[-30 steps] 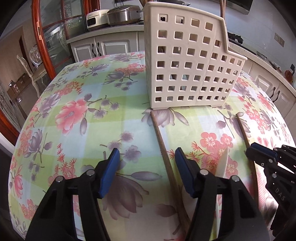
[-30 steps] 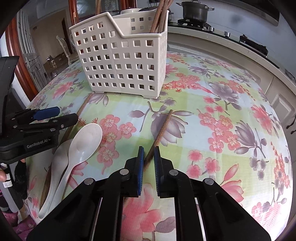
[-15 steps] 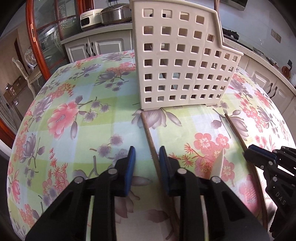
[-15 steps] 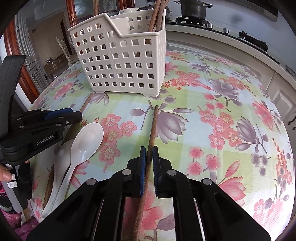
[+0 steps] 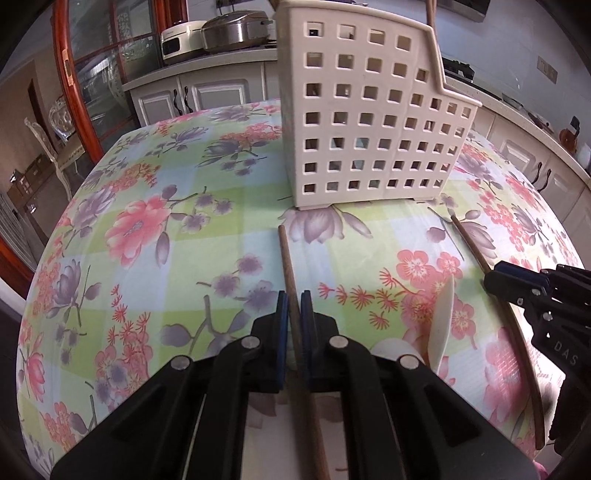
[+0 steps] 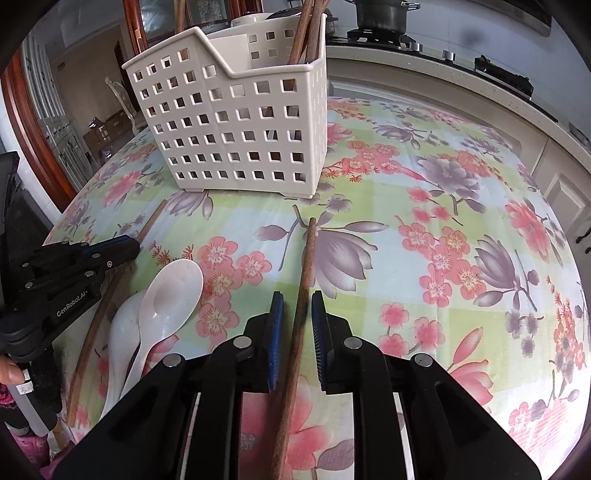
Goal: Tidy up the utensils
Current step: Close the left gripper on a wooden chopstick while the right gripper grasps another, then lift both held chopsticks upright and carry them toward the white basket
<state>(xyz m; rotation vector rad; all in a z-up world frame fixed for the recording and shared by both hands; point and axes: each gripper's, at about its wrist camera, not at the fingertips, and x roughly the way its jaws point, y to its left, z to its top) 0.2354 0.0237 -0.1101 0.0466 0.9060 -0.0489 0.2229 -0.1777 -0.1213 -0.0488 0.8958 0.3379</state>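
1. The left gripper (image 5: 291,306) has its blue-padded jaws drawn in tight on a long brown wooden chopstick (image 5: 286,254), which runs between the pads and points at the holder beyond it.
2. That chopstick lies along the floral plastic tablecloth (image 5: 147,229), its far tip just short of the cream perforated plastic utensil holder (image 5: 369,122).
3. The right gripper (image 6: 297,314) straddles a second brown wooden chopstick (image 6: 308,251); its jaws are opening, and a gap shows on each side of the stick, so the pads are not pressing on it.
4. This second chopstick rests flat on the cloth, its far end near the holder's front corner but apart from it.
5. In the right wrist view, the utensil holder stands upright on the table with several brown chopsticks (image 6: 306,33) already leaning in its tall back compartment.
6. Two white ceramic soup spoons (image 6: 162,306) lie nested together on the cloth between the two grippers, bowls facing up.
7. In the left wrist view, the spoons appear edge-on, just to the right of the gripper.
8. A kitchen counter with a dark cooking pot (image 6: 384,14) runs behind the table.
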